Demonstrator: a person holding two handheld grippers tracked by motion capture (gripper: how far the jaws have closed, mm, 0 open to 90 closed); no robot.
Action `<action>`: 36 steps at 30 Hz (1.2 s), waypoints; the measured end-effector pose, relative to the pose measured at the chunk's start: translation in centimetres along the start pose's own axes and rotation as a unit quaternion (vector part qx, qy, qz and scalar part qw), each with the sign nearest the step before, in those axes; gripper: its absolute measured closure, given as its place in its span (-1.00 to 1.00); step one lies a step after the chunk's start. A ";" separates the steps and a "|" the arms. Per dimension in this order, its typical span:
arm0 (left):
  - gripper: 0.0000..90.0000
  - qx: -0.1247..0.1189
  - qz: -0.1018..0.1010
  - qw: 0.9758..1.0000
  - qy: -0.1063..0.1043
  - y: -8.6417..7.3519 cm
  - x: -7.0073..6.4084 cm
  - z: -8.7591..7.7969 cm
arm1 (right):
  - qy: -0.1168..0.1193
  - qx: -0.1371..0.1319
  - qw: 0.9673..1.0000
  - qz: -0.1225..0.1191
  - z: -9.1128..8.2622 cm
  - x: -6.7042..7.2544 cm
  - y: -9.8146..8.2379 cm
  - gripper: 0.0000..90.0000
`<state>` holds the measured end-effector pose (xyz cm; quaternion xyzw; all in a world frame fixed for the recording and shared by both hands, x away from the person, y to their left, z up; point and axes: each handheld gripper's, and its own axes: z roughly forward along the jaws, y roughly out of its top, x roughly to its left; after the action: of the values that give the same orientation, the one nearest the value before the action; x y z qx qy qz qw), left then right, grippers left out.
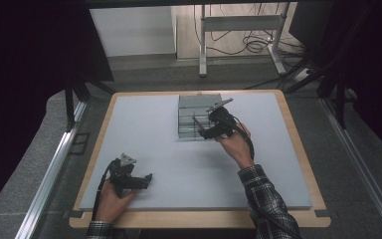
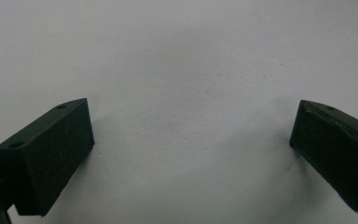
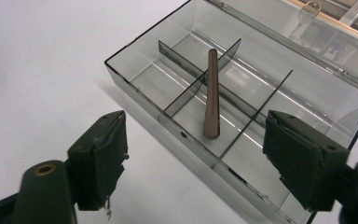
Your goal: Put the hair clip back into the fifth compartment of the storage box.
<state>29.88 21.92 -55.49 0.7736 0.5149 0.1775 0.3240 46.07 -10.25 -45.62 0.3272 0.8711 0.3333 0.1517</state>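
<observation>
High view: clear smoky box [image 1: 193,118] w/ dividers sits on the grey mat [image 1: 154,149], toward the far edge, about mid-width. Right gripper [image 1: 201,130] held at the box's near right corner, tips over its near edge; jaws apart, nothing clamped. Left gripper [image 1: 148,179] well apart from the box, down toward the near left of the mat, resting low in the person's left hand [image 1: 112,196]. Plaid sleeve [image 1: 268,199] on the right forearm, near side of the box.

Left gripper view: left gripper [image 2: 191,135] looks straight at bare mat [image 2: 191,56]; jaws wide apart, nothing btw them, box not in frame.

Right gripper view: right gripper [image 3: 196,154] jaws stand apart, either side of the box's near wall, not pressing on anything. Box [image 3: 144,74] is open, lid tilted back at the far side. Inside, a thin brown stick [image 3: 212,93] lies slanted, lower end in the middle near compartment, upper end leaning across the cross divider toward the far compartments. Stick is free of both jaws, just beyond them. Rest of the compartments look bare as far as I can tell.
</observation>
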 end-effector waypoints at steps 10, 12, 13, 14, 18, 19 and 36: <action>-1.00 0.000 0.000 1.000 0.000 0.0 0.0 0.0 | 0.001 -0.005 1.000 -0.004 -0.8 -0.2 -0.9 -0.62; -1.00 0.000 0.000 1.000 0.000 0.0 0.0 0.0 | 0.001 -0.006 1.000 -0.005 -0.9 -0.2 -1.1 -0.64; -1.00 0.000 0.000 1.000 0.000 0.0 0.0 0.0 | 0.001 -0.005 1.000 -0.006 -1.0 -0.2 -1.1 -0.65; -1.00 0.000 0.000 1.000 0.000 0.0 0.0 0.0 | 0.001 -0.004 1.000 -0.007 -1.0 -0.2 -1.2 -0.66; -1.00 0.000 0.000 1.000 0.000 0.0 0.0 0.0 | 0.003 -0.004 1.000 -0.010 -1.3 -0.3 -1.6 -0.69; -1.00 0.000 0.000 1.000 0.000 0.0 0.0 0.0 | 0.002 -0.005 1.000 -0.010 -1.4 -0.4 -1.7 -0.70; -1.00 0.000 0.000 1.000 0.000 0.0 0.0 0.0 | 0.004 -0.012 1.000 0.005 -3.3 -1.6 -4.0 -0.78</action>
<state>29.87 21.92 -55.49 0.7736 0.5148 0.1777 0.3239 43.82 -15.19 -45.89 0.3279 0.8661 0.3458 0.1506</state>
